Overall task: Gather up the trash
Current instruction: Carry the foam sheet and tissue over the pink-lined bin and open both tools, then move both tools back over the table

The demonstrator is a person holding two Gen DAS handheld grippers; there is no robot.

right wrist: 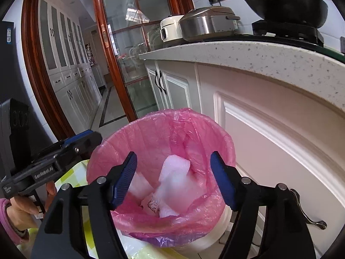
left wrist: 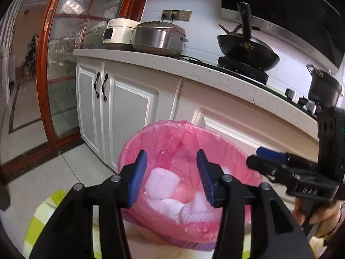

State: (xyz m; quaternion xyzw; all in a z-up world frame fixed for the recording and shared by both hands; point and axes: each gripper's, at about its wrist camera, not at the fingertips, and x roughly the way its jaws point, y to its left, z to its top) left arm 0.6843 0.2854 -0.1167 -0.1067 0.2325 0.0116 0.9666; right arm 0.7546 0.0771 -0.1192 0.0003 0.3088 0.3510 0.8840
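Bright, even daylight fills both views; reflections streak the glass door (left wrist: 64,49) left of the claws. Fisheye bends the countertop (right wrist: 258,51), black vignette rims the corners, and edges go soft.

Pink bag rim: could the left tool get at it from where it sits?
Probably yes. The left tool hangs open right over the lined bin, and the near pink bag rim lies just below its fingers with nothing between; the right tool is open too.

wok (left wrist: 248,50), rice cookers (left wrist: 158,35), white cabinets (left wrist: 129,108)
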